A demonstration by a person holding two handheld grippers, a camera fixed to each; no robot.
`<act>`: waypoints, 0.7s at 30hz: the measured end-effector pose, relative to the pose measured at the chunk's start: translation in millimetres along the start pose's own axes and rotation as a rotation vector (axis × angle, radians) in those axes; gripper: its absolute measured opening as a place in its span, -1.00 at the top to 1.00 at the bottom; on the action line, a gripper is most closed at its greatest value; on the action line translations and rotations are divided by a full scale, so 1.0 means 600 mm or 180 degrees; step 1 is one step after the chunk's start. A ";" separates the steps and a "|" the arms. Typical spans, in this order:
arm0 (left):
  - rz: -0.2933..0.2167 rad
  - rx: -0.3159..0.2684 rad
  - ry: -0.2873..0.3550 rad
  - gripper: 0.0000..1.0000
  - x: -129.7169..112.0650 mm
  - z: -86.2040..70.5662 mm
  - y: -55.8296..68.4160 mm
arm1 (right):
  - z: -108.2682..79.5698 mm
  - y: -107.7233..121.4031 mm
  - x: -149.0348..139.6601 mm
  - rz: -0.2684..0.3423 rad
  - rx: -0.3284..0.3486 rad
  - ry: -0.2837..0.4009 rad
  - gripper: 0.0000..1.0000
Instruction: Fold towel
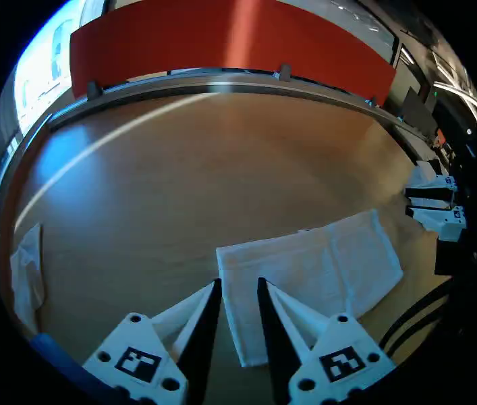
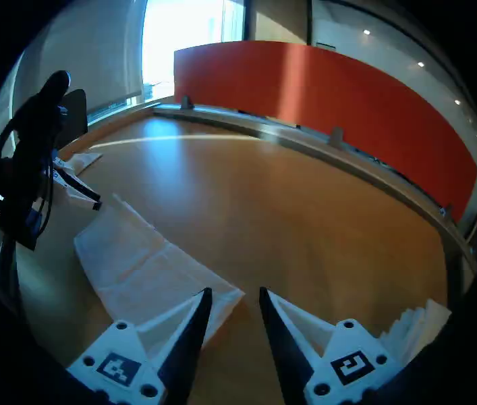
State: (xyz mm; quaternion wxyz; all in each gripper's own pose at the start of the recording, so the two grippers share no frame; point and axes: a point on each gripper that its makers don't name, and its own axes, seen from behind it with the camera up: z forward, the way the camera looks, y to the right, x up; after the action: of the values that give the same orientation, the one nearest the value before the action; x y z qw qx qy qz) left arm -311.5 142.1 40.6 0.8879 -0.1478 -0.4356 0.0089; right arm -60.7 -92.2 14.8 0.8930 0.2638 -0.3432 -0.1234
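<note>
A white towel [image 1: 319, 266] lies flat on the wooden table [image 1: 191, 169], partly folded, with creases across it. My left gripper [image 1: 238, 283] hovers open over the towel's near left edge, and the cloth shows in the gap between its fingers. Off the towel's far right end, the right gripper [image 1: 408, 201] points inward. In the right gripper view the towel [image 2: 137, 263] runs away to the left. Its near corner lies just under my open right gripper [image 2: 235, 291]. Beyond the towel's far end is the left gripper [image 2: 83, 192], held by a dark hand.
A small white cloth [image 1: 27, 270] lies near the table's left edge. A stack of folded white cloths [image 2: 417, 320] sits close to my right gripper's right side. An orange divider panel [image 1: 238, 40] on a metal rail [image 1: 225, 84] closes the table's far side.
</note>
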 end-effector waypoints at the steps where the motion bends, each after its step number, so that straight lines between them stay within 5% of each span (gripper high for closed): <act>1: 0.0000 -0.0002 0.0006 -0.23 0.002 -0.002 -0.001 | -0.002 0.000 0.000 -0.0002 -0.0006 0.0006 -0.37; 3: 0.0000 -0.0005 0.0022 -0.62 0.004 -0.005 -0.002 | -0.005 -0.001 0.001 -0.0002 -0.0008 0.0018 -0.60; 5: 0.0002 -0.0007 0.0042 -0.77 0.006 -0.009 -0.002 | -0.008 -0.004 0.001 0.0002 0.0002 0.0026 -0.77; 21: 0.0024 -0.0016 0.0102 -0.78 -0.001 -0.036 0.010 | -0.030 -0.018 0.001 0.0019 0.0005 0.0081 -0.81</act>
State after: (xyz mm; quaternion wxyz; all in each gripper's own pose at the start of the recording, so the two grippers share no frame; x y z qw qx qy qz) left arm -294.7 142.4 26.2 0.8943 -0.1518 -0.4208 0.0088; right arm -48.6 -94.7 -2.2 0.8974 0.2651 -0.3328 -0.1171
